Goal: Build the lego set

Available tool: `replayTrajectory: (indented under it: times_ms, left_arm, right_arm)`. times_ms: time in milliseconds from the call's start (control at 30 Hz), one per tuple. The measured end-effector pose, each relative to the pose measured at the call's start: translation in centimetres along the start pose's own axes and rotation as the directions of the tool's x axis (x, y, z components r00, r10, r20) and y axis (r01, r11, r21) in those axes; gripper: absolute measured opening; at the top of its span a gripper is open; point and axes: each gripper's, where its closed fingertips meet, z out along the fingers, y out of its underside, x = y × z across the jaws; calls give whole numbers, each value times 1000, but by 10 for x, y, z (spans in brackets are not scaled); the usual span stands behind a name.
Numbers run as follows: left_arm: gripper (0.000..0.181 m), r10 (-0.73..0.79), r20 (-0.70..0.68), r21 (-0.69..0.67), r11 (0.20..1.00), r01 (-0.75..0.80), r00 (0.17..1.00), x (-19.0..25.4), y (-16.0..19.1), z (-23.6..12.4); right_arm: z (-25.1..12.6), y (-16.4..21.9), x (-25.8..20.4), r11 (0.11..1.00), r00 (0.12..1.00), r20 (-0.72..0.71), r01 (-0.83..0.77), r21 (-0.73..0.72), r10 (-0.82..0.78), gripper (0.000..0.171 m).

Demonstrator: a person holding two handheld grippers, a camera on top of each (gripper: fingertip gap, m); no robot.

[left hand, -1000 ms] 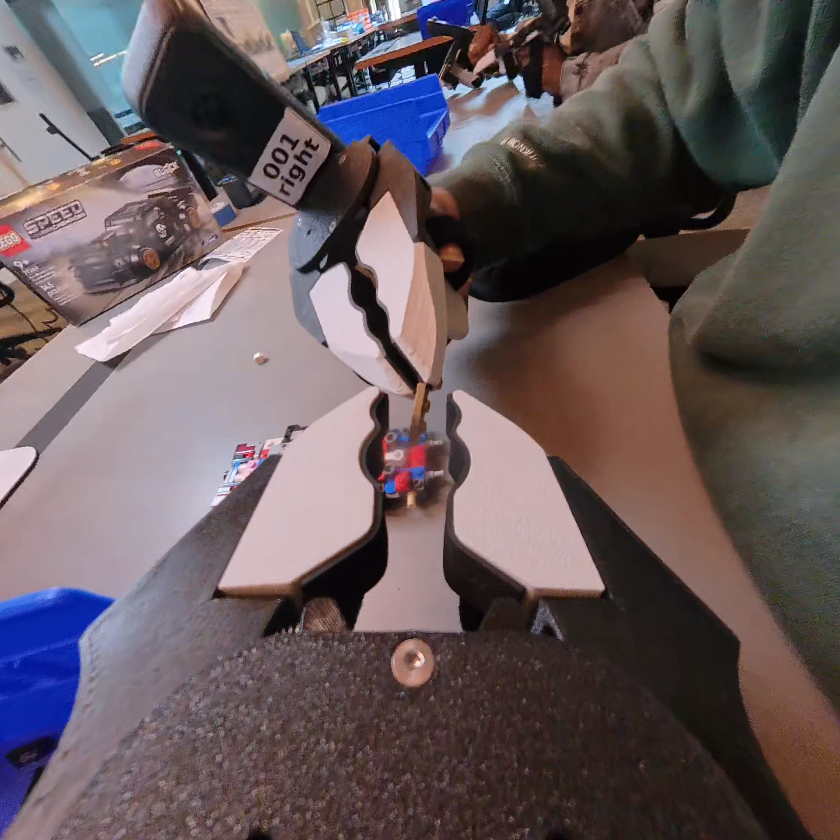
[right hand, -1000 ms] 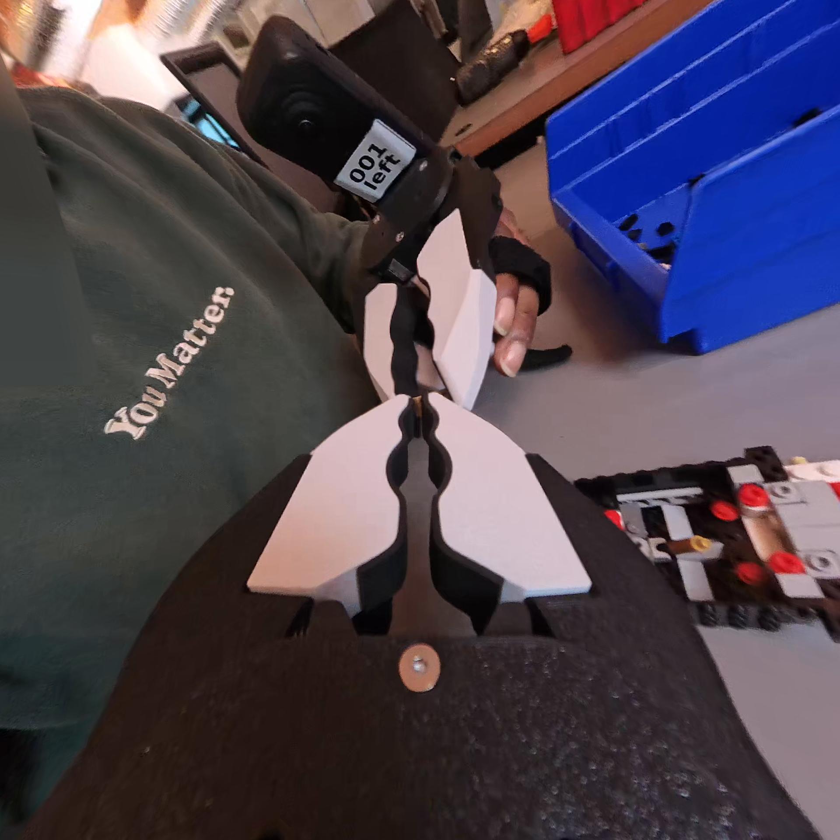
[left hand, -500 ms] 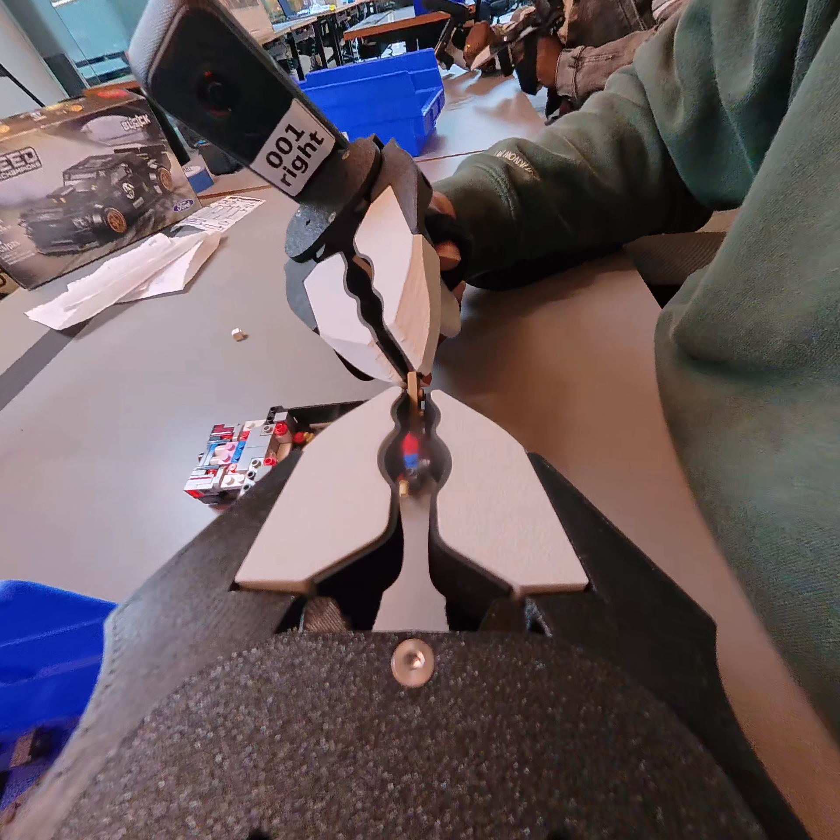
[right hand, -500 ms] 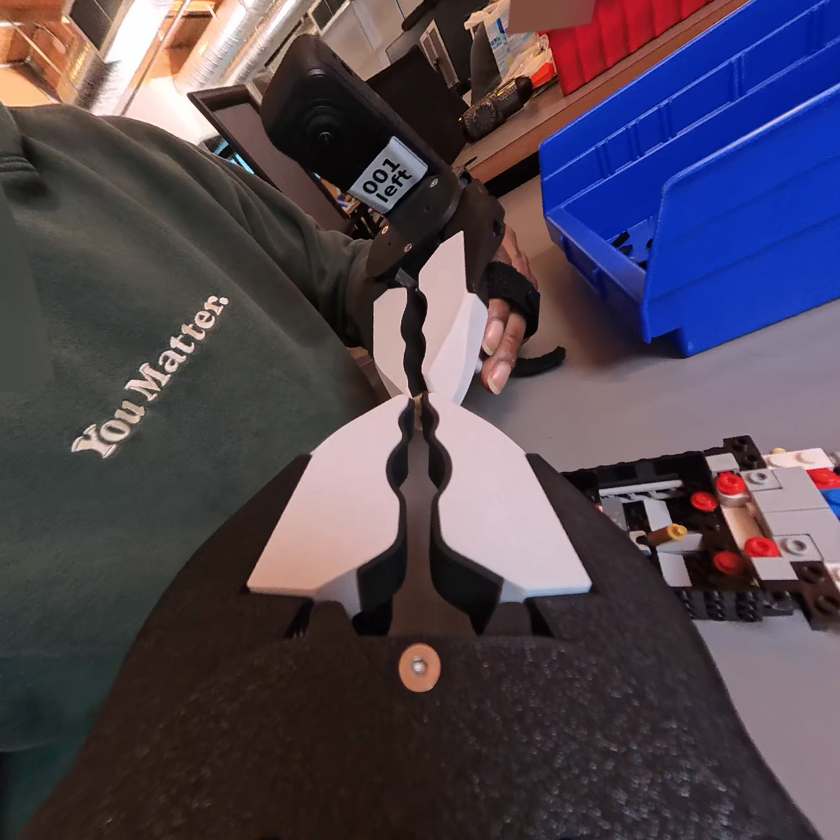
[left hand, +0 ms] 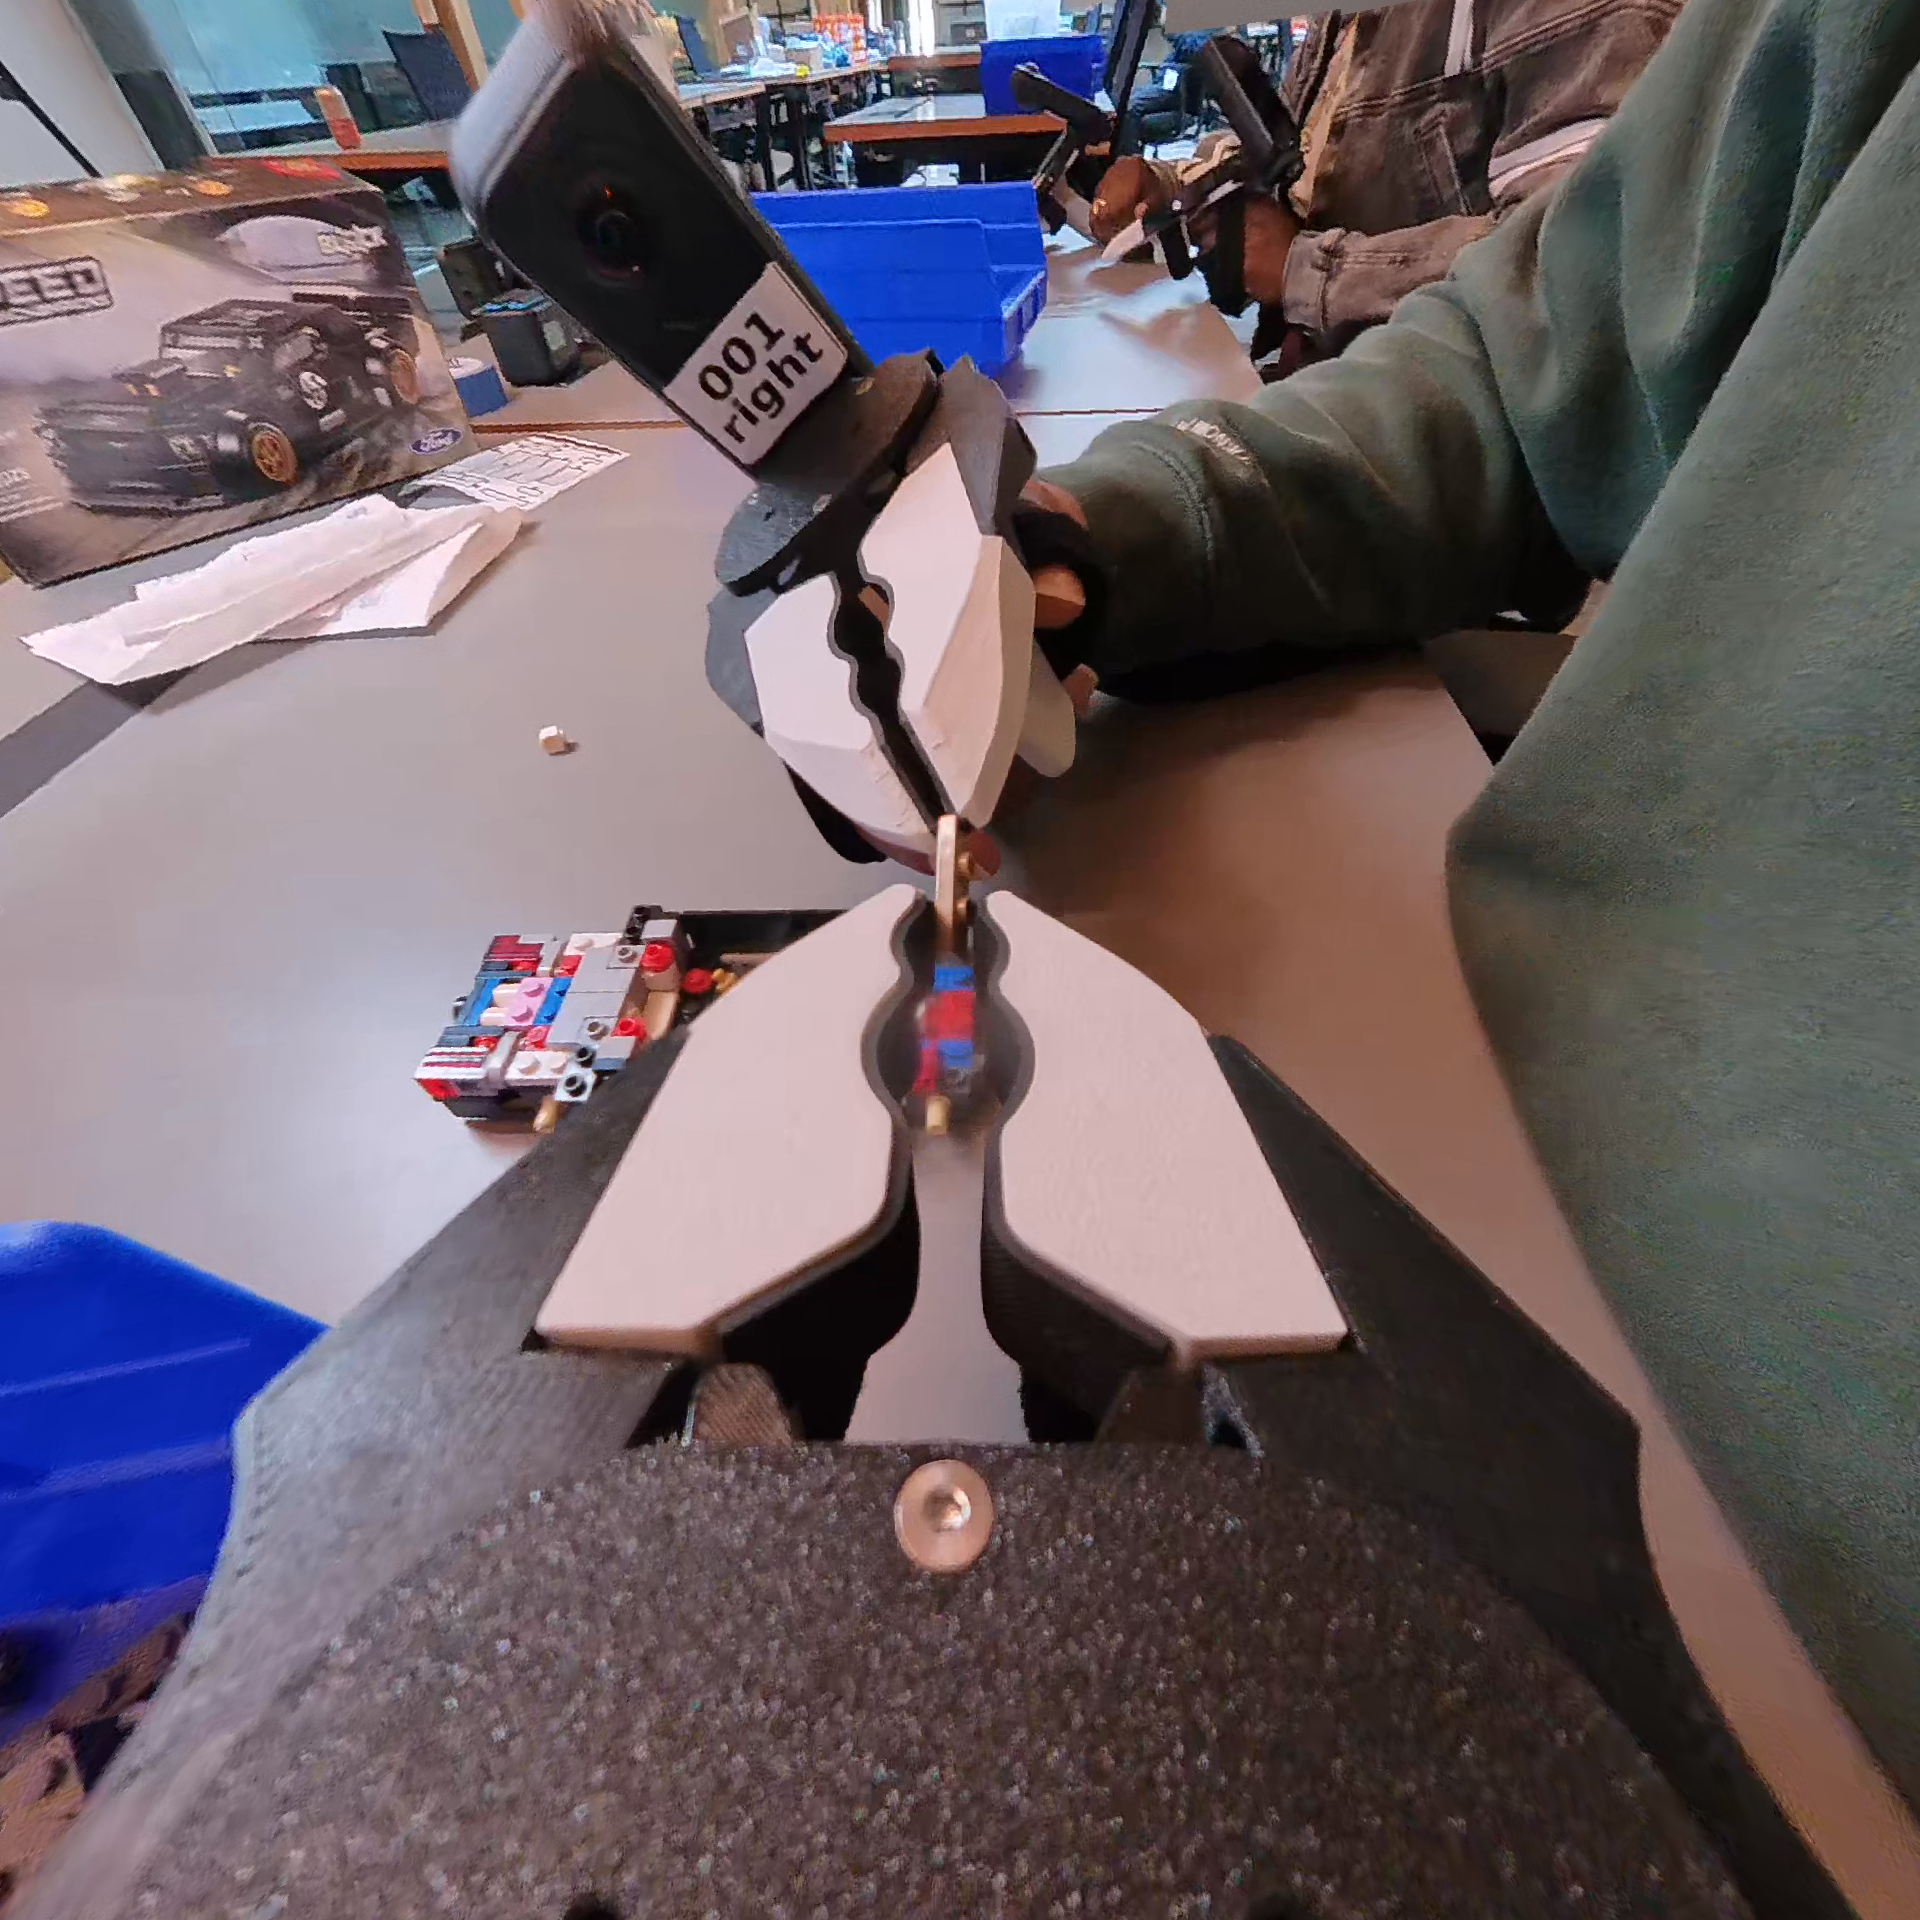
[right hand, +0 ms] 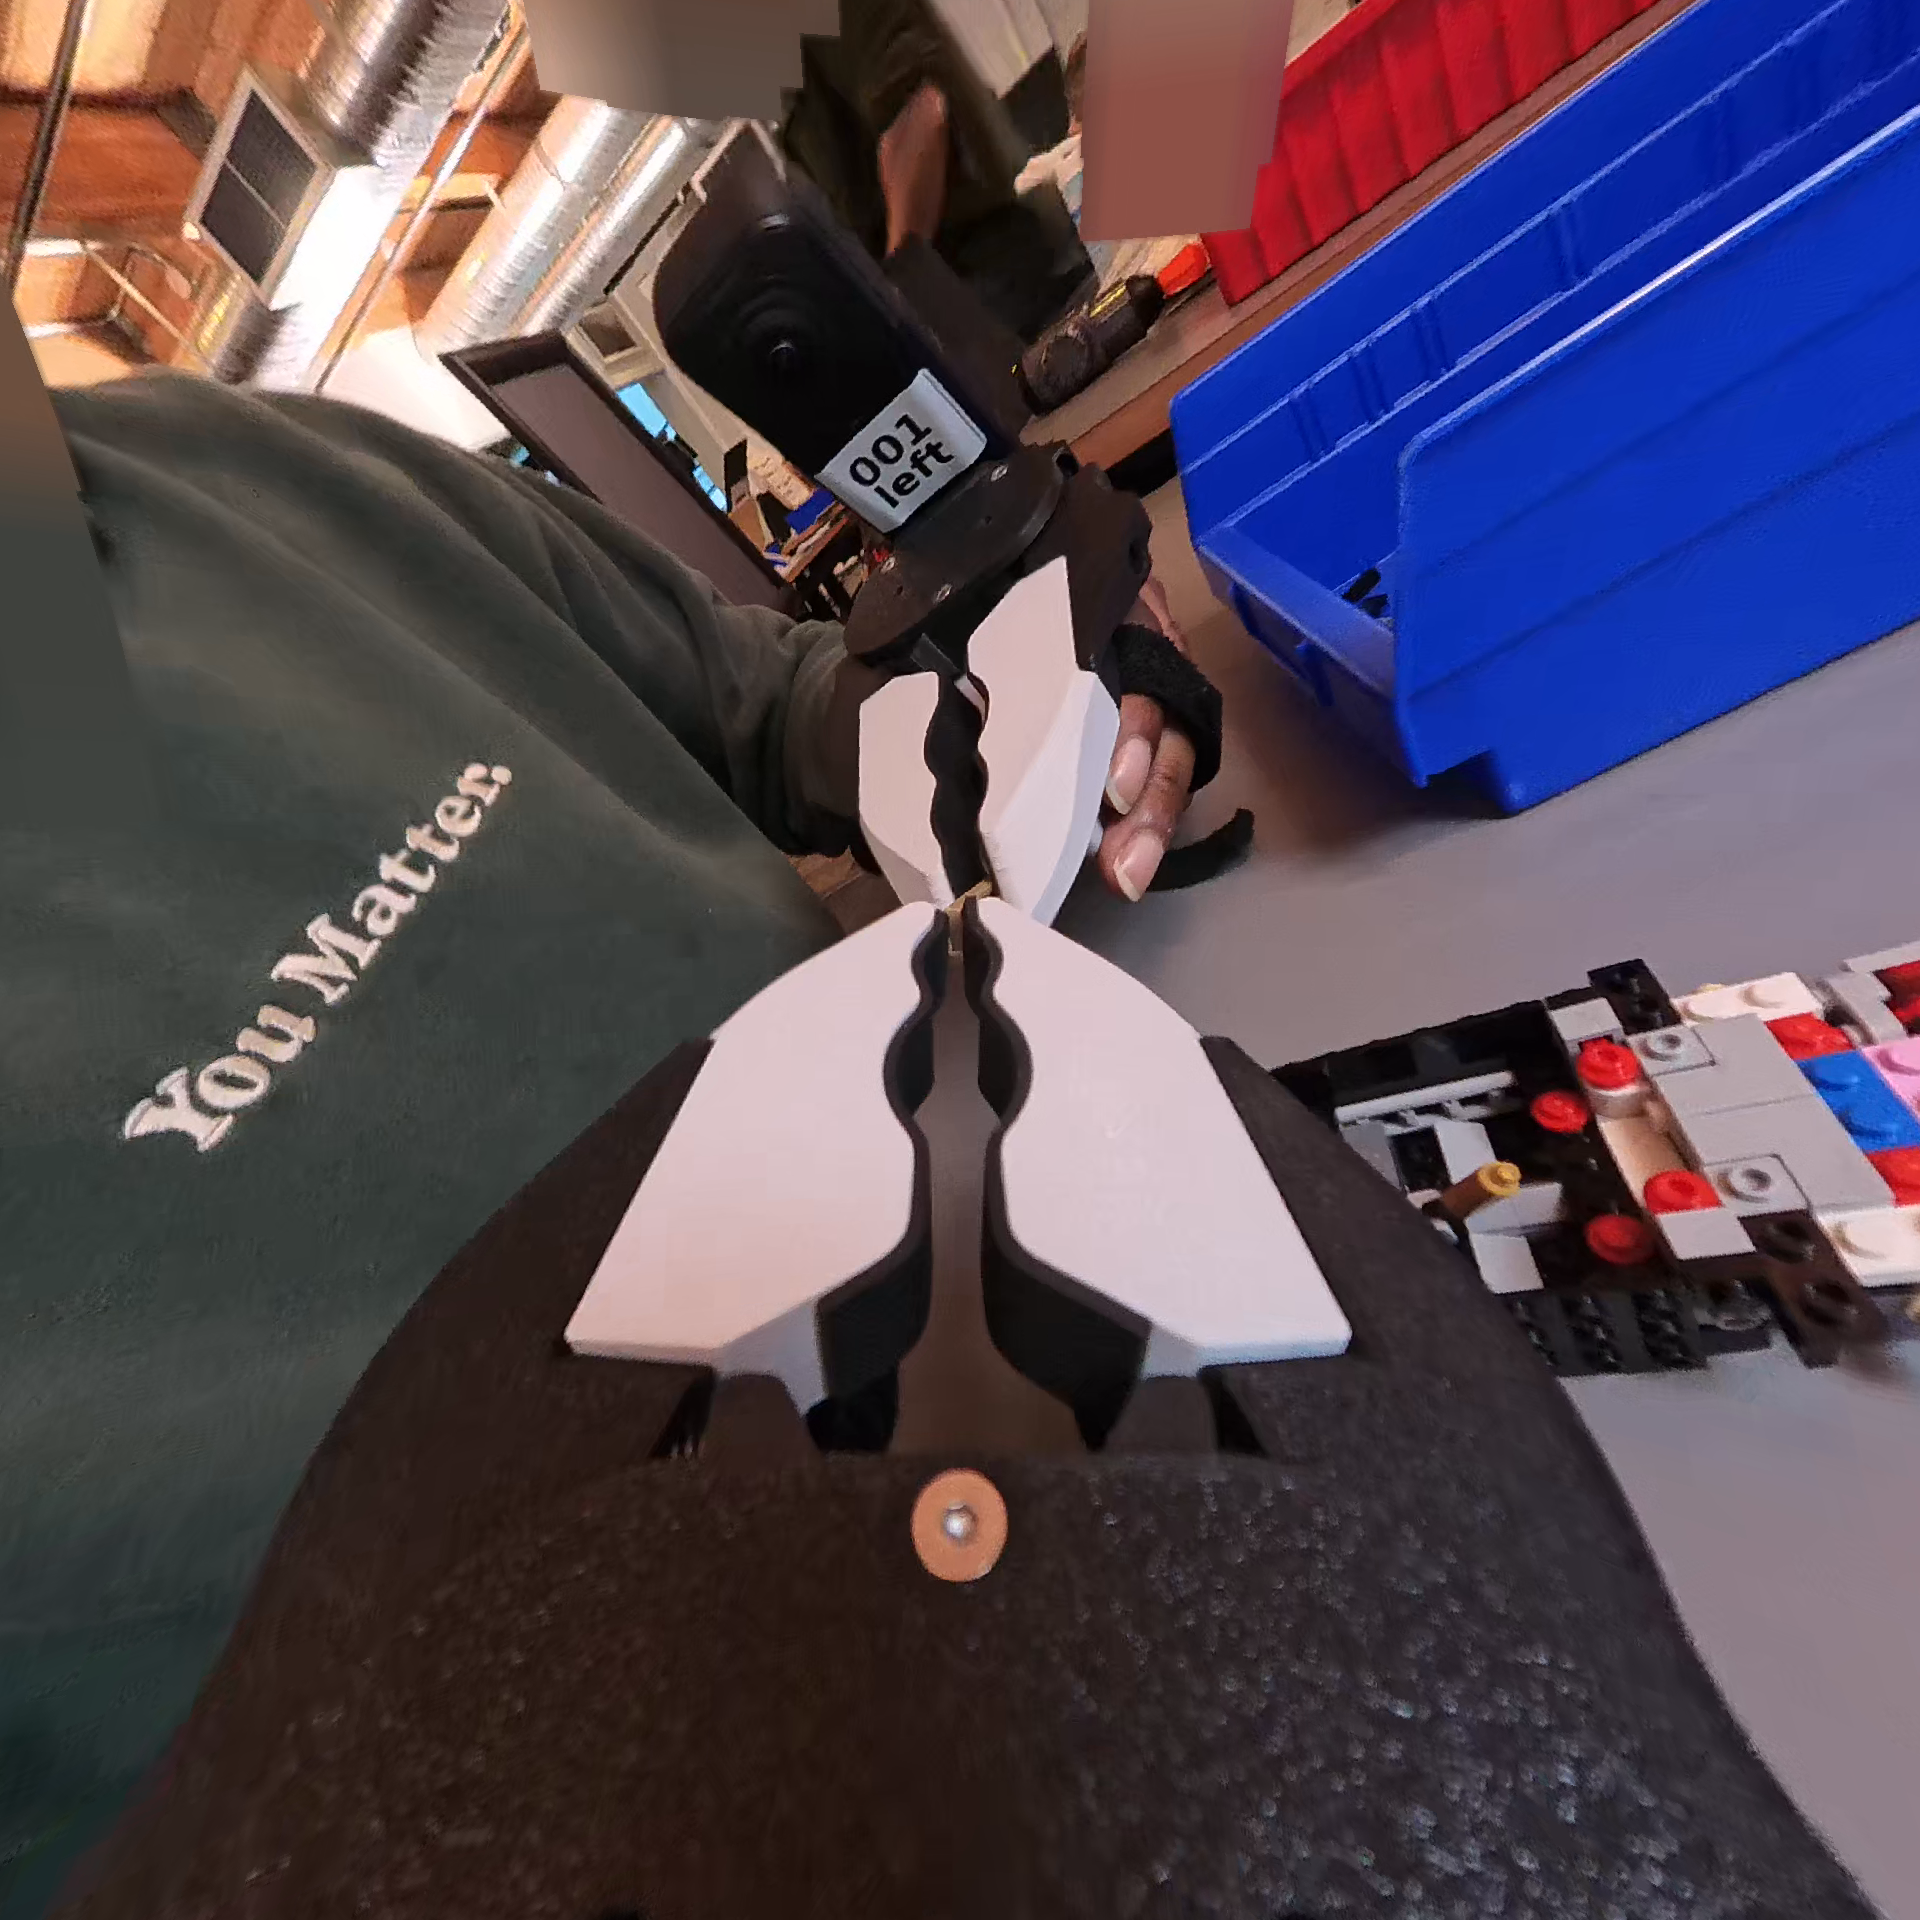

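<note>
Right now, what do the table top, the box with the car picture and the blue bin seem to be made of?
Table top: smooth grey laminate, probably; even matte sheen. Box: printed cardboard, glossy, with folded edges. Blue bin: moulded plastic, judging by its uniform colour and ribbed, shiny walls.

The left gripper (left hand: 948, 914) and right gripper (right hand: 954, 914), each with white fingers on a black body, meet tip to tip above the table, jaws nearly closed. Green-sleeved hands (left hand: 1049, 613) grip their handles, the right gripper angled steeply downward.
</note>
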Motion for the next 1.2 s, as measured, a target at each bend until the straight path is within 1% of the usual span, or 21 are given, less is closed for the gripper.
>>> replayTrajectory:
  times_ms: [133,300,467,600,767,933,1067,1133,1200]
  left_arm:
    - [8,48,79,18,999,-50,996,-10,-5,-6]
    - [17,102,186,48,992,-113,977,-22,-15,-12]
    - [14,220,277,35,970,-239,935,-24,-24,-18]
    - [8,266,285,-11,962,-274,921,-25,-18,-17]
    - [8,235,277,-9,970,-242,932,-26,-19,-17]
    - [7,166,243,9,985,-173,956,-26,-20,-19]
    - [7,115,217,33,992,-125,969,-26,-21,-22]
    - [7,59,183,52,996,-69,981,-26,-21,-22]
    - [7,5,125,31,999,-9,992,-22,-15,-19]
  right_arm:
    - [-2,-13,2,992,996,31,-87,94,85,2]
    - [-6,-28,-1,950,968,125,-240,201,218,2]
    - [-4,-31,4,914,940,167,-332,233,299,2]
    - [-4,-31,5,901,929,176,-360,241,324,2]
    - [-5,-30,10,896,929,154,-367,249,337,2]
    - [-4,-29,13,909,943,105,-333,249,316,3]
    - [-5,-29,15,938,969,27,-246,245,247,3]
    - [-8,-29,15,969,989,-61,-116,217,132,10]
    - [-9,-26,13,988,984,-171,78,132,-54,18]
